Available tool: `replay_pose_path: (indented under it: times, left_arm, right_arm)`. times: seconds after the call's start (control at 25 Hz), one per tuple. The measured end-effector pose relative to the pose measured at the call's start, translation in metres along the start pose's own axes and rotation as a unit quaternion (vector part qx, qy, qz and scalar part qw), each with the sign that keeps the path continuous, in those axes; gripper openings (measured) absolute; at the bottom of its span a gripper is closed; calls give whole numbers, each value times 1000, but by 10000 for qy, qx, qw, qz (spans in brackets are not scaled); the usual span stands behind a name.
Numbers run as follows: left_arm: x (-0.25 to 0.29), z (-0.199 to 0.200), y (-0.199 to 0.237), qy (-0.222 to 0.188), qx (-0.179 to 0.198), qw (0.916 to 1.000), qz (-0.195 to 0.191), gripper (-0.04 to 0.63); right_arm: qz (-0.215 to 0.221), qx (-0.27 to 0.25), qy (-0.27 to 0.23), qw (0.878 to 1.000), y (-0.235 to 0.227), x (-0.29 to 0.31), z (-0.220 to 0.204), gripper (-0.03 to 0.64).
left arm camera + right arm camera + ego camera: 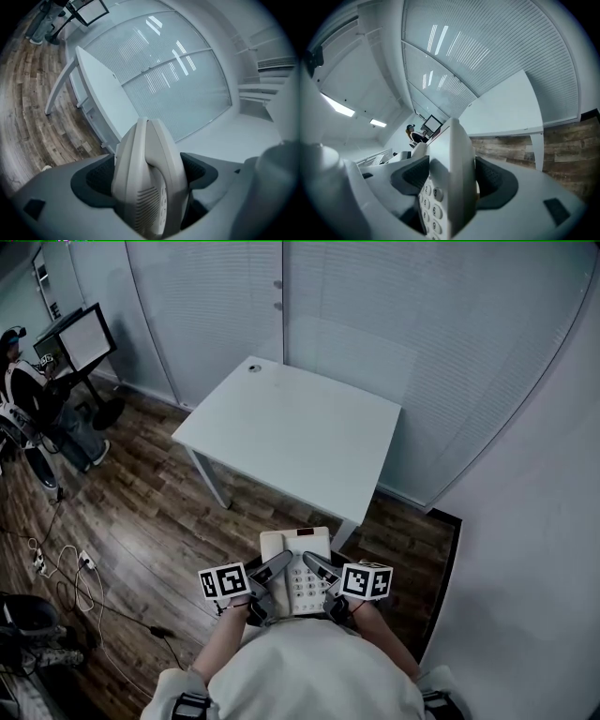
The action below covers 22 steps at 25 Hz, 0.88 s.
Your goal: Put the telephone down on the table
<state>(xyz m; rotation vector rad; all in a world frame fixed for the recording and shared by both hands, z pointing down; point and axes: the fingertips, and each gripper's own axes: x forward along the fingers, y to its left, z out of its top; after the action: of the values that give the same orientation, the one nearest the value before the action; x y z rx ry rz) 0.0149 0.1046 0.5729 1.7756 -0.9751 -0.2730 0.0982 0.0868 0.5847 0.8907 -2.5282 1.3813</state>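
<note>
Head view: The telephone [296, 563], a pale desk set with its handset on the cradle, is sitting in mid-air just in front of the person's chest, over the wood floor [159, 531]. It is not reaching the white table [291, 423], which is standing ahead of it with its near corner close by. The left gripper [272, 570] is pinching the set's left edge and the right gripper [319, 567] is pinching its right edge. Cables [66, 568] are trailing over the floor at the left. A second person [37, 404] is standing by a monitor [84, 337] in the far left corner.

Left gripper view: Both jaws are pressing against the telephone's casing, one dark pad on each side, with the set seen edge-on. The table is showing beyond, in front of a wall of blinds [173, 79].

Right gripper view: These jaws are likewise clamping the telephone's edge. The keypad [430, 199] is facing left. The table top is lying beyond and higher in frame.
</note>
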Motion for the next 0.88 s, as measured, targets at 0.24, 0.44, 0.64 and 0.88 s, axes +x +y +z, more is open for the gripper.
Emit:
replay_pose_path:
  times: [0.24, 0.44, 0.64, 0.88]
  left_arm:
    - [14, 49, 16, 1, -17, 10000, -23, 413]
    - [23, 83, 31, 41, -44, 9999, -84, 413]
    - [38, 115, 47, 130, -79, 9998, -149, 413]
    - [57, 153, 64, 236, -104, 9995, -207, 413]
  right_arm:
    - [-29, -25, -3, 10000, -1, 41, 34, 311]
    - [-56, -18, -31, 10000, 1, 73, 57, 311]
    - [-210, 16, -24, 9998, -7, 101, 77, 311]
    - [-330, 78, -55, 9994, -17, 134, 104, 311]
